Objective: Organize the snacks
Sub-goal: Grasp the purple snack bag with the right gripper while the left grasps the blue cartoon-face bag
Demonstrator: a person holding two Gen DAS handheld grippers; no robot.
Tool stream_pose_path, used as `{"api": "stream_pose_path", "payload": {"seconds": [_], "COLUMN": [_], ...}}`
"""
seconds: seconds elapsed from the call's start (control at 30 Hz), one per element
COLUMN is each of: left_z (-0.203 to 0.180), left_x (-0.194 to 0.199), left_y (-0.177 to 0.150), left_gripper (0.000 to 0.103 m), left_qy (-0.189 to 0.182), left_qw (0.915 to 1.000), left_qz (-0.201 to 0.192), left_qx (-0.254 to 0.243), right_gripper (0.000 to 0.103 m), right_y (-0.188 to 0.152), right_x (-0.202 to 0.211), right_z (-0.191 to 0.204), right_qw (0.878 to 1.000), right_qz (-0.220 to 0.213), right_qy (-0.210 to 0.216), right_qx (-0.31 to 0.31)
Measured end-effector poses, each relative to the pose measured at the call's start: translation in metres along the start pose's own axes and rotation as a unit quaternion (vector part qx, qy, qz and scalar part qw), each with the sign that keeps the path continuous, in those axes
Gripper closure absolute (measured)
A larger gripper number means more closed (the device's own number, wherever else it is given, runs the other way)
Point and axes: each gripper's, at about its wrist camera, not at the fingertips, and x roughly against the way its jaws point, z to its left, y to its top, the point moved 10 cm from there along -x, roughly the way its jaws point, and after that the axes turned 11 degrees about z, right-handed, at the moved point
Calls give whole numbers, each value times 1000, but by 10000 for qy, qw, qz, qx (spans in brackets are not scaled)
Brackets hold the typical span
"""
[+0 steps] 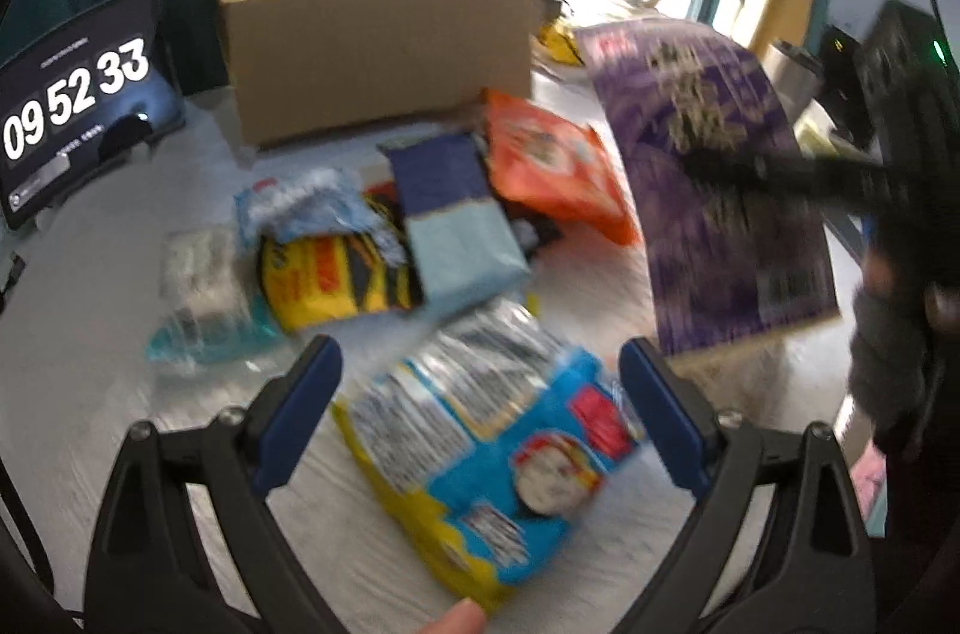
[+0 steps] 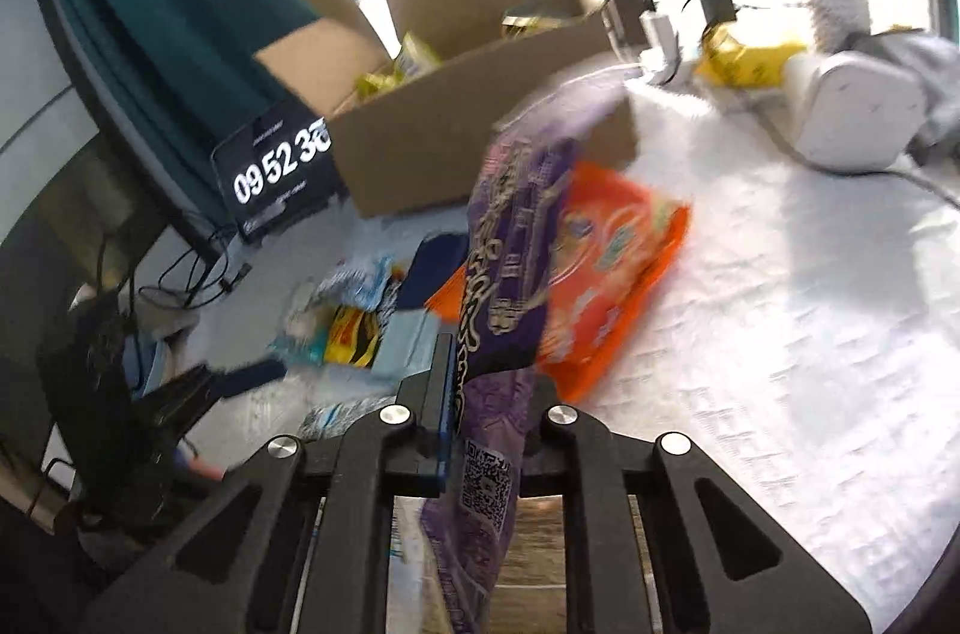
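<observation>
- The right claw (image 2: 480, 388) is pressed together on a purple snack bag (image 2: 510, 244), pinching it edge-on between the 2 pads; the bag sticks up ahead of the fingers and hangs down below them, lifted off the white cloth (image 2: 780, 304).
- Just beyond that bag, ahead and slightly right of the claw, an orange packet (image 2: 618, 262) lies flat, its near corner close under the purple bag.
- Right of the right claw the cloth is bare and open out to a white appliance (image 2: 852, 112) and its cable.
- Farther ahead stands an open cardboard box (image 2: 480, 106), flaps up, with yellow packets inside; its near wall faces the claw.
- The left claw (image 1: 480, 400) is spread wide, pinching nothing; a blue-and-yellow snack bag (image 1: 498, 460) lies on the cloth between its 2 blue pads (image 1: 300, 412), with a gap to each pad as far as the blur allows.
- Ahead of the left claw is a crowded pile: a yellow packet (image 1: 330, 280), a blue-and-pale-blue pack (image 1: 456, 220) and a clear wrapper (image 1: 204, 292).
- Left of the pile, a screen showing a clock (image 1: 78, 106) leans upright beside the box.
</observation>
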Motion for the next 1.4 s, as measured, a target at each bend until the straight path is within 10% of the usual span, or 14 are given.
{"api": "stream_pose_path", "payload": {"seconds": [0.57,1.0,1.4], "left_z": [-11,-3,-6], "left_x": [-35,-57,-1], "left_y": [-18,5,-9], "left_gripper": [8,7,34], "left_qy": [854,207,-514], "left_qw": [9862,9874,9958], "left_qz": [638,703,252], "left_qx": [-1263,-1403,-710], "right_gripper": [88,88,88], "right_y": [-3,-1,12], "right_x": [26,17,33], "right_z": [-27,-44,-33], "right_qw": [9994,9988,9987], "right_qz": [-257,-214,-410], "right_qy": [-28,-35,-77], "right_qx": [-232,-441,-278]}}
